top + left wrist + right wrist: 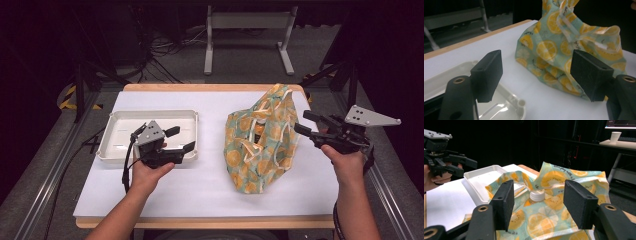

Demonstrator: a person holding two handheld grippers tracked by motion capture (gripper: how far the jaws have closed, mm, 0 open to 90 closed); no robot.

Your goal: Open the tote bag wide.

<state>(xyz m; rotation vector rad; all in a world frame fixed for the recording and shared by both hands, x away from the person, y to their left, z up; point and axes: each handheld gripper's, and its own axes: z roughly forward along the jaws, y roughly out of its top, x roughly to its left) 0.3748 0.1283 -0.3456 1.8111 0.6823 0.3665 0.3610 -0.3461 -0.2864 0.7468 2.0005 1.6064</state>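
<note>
I see the soft teal cloth bag printed with orange slices [260, 145] slumped on the white counter [190, 185], right of the shallow white plastic tray [112, 150]. It looks limp and light, with a white-capped bottle [537, 195] inside, so I'd pinch the open rim. My left tongs [181, 140] and right tongs [301, 123] both stand apart, empty, short of the fabric.

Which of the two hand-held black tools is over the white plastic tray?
The left tool, at the left in the high view: its open jaws hang above the white plastic tray. The right tool is beside the orange-print cloth bag instead.
</note>
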